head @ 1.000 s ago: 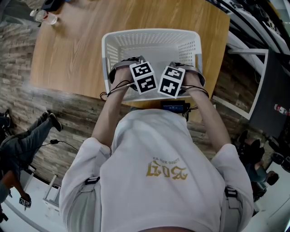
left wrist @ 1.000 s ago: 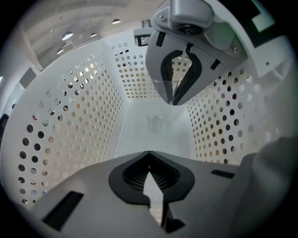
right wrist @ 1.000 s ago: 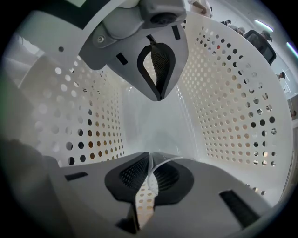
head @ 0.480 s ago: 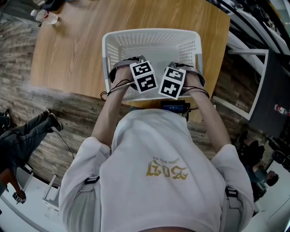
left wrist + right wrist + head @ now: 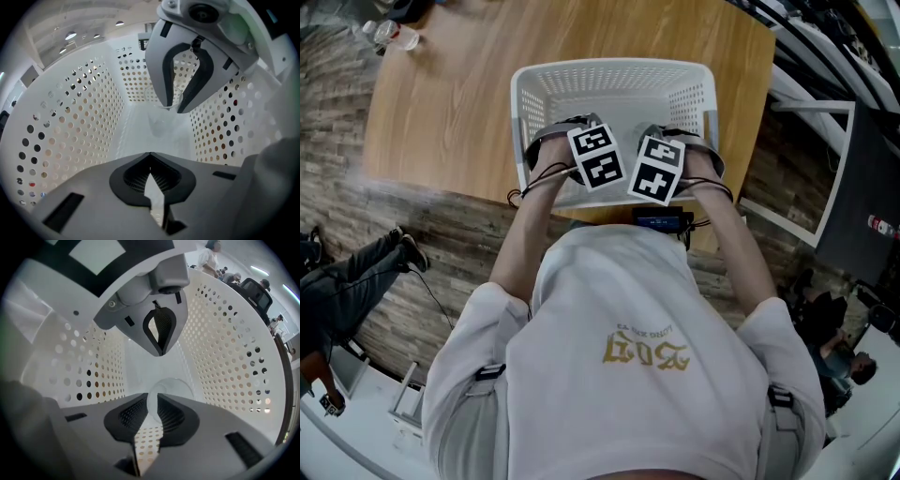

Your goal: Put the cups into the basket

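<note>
Wooden desk (image 5: 459,122) carries a white basket (image 5: 614,67) at its near edge. Inside it, the right gripper (image 5: 152,404) pinches the wall of a clear cup (image 5: 177,386) low over the basket floor, not yet let go. The left gripper (image 5: 150,159) is clenched on nothing. Clear items (image 5: 394,36) at the far left corner may be more cups.

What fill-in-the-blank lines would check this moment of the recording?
The white perforated ___ stands on the wooden table. The right gripper pinches a clear ___ between its fingers. The left gripper is shut and holds ___.
Missing words: basket; cup; nothing.
</note>
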The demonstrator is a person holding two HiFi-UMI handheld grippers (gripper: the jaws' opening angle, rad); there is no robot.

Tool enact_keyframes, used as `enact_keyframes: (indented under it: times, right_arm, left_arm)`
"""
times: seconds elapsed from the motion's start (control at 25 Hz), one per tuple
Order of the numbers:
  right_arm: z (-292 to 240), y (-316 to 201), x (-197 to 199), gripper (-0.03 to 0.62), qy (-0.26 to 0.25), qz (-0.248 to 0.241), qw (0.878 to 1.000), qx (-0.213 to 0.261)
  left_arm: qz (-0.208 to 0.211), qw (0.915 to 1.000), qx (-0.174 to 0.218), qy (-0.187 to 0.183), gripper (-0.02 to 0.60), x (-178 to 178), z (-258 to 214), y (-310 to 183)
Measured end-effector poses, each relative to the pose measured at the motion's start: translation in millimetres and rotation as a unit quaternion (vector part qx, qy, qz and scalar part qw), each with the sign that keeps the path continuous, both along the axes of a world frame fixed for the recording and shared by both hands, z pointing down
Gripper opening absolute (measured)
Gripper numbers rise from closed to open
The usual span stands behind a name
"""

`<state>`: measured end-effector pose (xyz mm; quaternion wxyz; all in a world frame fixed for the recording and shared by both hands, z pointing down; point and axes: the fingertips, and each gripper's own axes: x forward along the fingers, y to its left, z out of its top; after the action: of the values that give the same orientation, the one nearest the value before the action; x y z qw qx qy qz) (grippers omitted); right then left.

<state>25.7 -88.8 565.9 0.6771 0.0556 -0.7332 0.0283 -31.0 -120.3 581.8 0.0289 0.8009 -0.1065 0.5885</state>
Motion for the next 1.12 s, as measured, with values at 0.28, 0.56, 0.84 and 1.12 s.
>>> enact_keyframes:
  times: [0.28,0.56,0.84,1.12]
  right_arm:
    - [-1.4,0.3,2.8,0.061,-0.001,0.007,1.0,0.006]
    - [-6.7,0.7,3.7,0.061,-0.01,0.02,1.0,0.01]
    - [-12.7,0.5,2.2,0.061,-0.024,0.038,0.999,0.01]
    - [-22.1,-1.3,-0.6,0.061,-0.043,0.049,0.998,0.021]
  left_arm:
    - [0.0,1.0,0.006,0.003,0.008,0.5,-3.8,0.1]
    - [-0.001,0.9999,0.008,0.01,0.008,1.9,-9.5,0.0]
    - [0.001,0.9999,0.007,0.013,0.008,2.7,-12.6,2.8]
    - [-0.001,0.9997,0.009,0.022,0.008,3.9,-18.0,2.7]
